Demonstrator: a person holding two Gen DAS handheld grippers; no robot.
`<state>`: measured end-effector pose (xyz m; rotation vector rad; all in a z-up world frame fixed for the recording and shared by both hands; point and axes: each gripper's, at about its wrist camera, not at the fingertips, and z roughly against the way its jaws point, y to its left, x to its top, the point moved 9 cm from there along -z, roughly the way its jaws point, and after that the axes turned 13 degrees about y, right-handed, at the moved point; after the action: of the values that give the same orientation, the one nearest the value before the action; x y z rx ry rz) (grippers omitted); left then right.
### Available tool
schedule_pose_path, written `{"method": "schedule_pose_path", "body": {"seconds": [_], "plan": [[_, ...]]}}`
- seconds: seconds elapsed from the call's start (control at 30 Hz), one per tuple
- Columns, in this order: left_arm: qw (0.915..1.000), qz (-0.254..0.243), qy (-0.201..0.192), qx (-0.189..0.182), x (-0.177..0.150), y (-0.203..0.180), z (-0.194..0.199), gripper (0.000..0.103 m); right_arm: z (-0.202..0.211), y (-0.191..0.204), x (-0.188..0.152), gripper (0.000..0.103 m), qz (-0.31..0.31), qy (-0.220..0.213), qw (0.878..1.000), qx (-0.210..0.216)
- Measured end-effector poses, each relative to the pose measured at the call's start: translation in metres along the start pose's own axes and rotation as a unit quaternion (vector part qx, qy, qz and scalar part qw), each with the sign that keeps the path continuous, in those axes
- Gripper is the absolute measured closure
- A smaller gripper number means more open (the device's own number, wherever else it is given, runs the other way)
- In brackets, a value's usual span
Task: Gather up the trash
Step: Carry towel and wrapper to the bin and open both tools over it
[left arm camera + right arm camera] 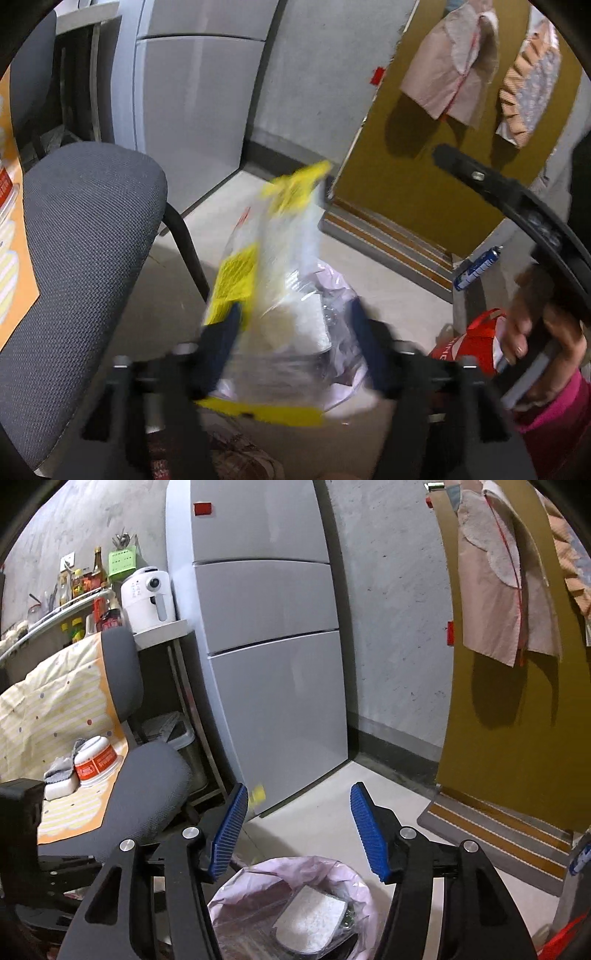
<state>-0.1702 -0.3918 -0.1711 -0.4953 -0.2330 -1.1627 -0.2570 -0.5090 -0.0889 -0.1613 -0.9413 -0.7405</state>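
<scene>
A clear plastic wrapper (273,258) with yellow labels is seen, blurred, between the spread fingers of the left hand-held gripper (295,350), directly above the lined trash bin (295,904); no contact with either pad can be made out, so it is judged released. The right hand-held gripper (299,830) is spread and empty over the same bin. The light, wide wrapper could be caught on the rim or drift to the floor (388,280) beside the chair (81,258).
</scene>
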Motion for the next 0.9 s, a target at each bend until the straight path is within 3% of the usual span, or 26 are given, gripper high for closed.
{"method": "schedule_pose_path", "body": {"seconds": [0.27, 0.53, 0.9], "plan": [[0.9994, 0.001, -0.03, -0.016, 0.001, 0.003, 0.015, 0.035, -0.013, 0.008, -0.009, 0.043, 0.004, 0.012, 1.0, 0.009], [0.9932, 0.052, -0.095, 0.043, -0.002, 0.051, 0.069, 0.035, -0.058, 0.045, -0.059, 0.043, 0.023, 0.086, 0.995, 0.054], [0.9793, 0.12, -0.138, 0.087, -0.027, 0.099, 0.114, 0.035, -0.061, 0.071, -0.065, 0.043, 0.076, 0.087, 0.991, 0.062]]}}
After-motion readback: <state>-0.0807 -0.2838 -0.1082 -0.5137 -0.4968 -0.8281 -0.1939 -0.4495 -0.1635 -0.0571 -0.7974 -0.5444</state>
